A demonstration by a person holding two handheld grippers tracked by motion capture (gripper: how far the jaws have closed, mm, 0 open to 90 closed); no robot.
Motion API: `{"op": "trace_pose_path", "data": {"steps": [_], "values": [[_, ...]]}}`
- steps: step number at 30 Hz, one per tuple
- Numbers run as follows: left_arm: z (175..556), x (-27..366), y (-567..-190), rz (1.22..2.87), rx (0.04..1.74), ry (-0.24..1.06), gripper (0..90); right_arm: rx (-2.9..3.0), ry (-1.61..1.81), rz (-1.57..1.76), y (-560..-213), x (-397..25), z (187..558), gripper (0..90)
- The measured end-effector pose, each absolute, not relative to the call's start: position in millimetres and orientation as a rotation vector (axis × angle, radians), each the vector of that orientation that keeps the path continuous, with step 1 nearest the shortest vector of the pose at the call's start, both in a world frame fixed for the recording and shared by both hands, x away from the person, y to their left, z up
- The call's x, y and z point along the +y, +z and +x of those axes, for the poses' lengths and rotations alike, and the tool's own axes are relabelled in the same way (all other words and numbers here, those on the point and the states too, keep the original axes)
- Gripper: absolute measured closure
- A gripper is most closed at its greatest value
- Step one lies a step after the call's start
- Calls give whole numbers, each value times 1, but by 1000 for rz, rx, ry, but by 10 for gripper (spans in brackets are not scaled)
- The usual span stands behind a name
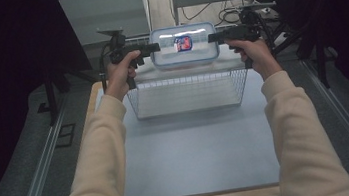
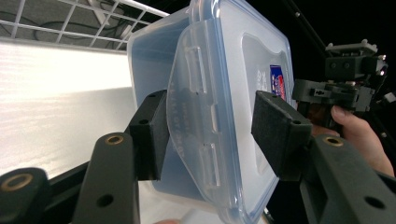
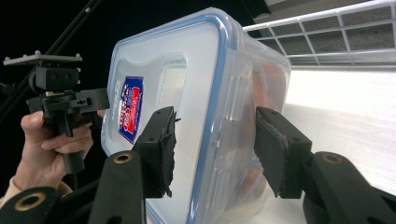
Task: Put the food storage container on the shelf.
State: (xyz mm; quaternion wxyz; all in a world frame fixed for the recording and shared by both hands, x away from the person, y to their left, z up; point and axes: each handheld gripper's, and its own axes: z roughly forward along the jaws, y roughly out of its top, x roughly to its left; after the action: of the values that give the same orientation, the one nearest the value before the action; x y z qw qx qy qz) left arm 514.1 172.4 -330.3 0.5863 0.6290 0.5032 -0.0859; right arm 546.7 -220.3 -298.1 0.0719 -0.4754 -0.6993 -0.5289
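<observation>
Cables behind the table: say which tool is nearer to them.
Right. The right tool grips the container's right end, just in front of the cables; the left tool grips its left end, farther from them.

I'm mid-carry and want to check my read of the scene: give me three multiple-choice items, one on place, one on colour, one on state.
1. Where is the clear plastic lidded container?
A. Held in the air over the white wire basket
B. Lying on the blue table top
C. On the floor

2. What colour is the seal line around the container's lid?
A. Green
B. Blue
C. Yellow

3. How is the container held?
A. By the left gripper alone
B. By a bare hand
C. By the left gripper and the right gripper, one at each end

Answers: 1 A, the high view shows it raised above the basket's far rim. 2 B, a blue line rims the lid in both gripper views. 3 C, each gripper's jaws straddle an end flap.
</observation>
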Motion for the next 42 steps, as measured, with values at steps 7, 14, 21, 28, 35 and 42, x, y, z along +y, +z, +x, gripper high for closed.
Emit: {"op": "trace_pose_path", "data": {"steps": [7, 14, 21, 28, 35, 42], "values": [[524, 171, -338, 1466, 1234, -222, 399, -2135, -1523, -1509, -299, -216, 548, 489], [524, 167, -334, 1464, 1240, -158, 381, -2158, -1534, -1539, -298, -215, 545, 462], [504, 169, -317, 1501, 1177, -36, 311, -2225, -1638, -1492, -290, -223, 528, 407], [458, 174, -311, 1583, 1098, 58, 272, -2401, -1716, -1360, -289, -230, 482, 343], [409, 172, -324, 1647, 1037, 103, 256, -2417, -1780, -1264, -299, -242, 441, 317], [354, 170, -359, 1685, 984, 79, 253, -2492, -1740, -1172, -333, -258, 393, 290]]}}
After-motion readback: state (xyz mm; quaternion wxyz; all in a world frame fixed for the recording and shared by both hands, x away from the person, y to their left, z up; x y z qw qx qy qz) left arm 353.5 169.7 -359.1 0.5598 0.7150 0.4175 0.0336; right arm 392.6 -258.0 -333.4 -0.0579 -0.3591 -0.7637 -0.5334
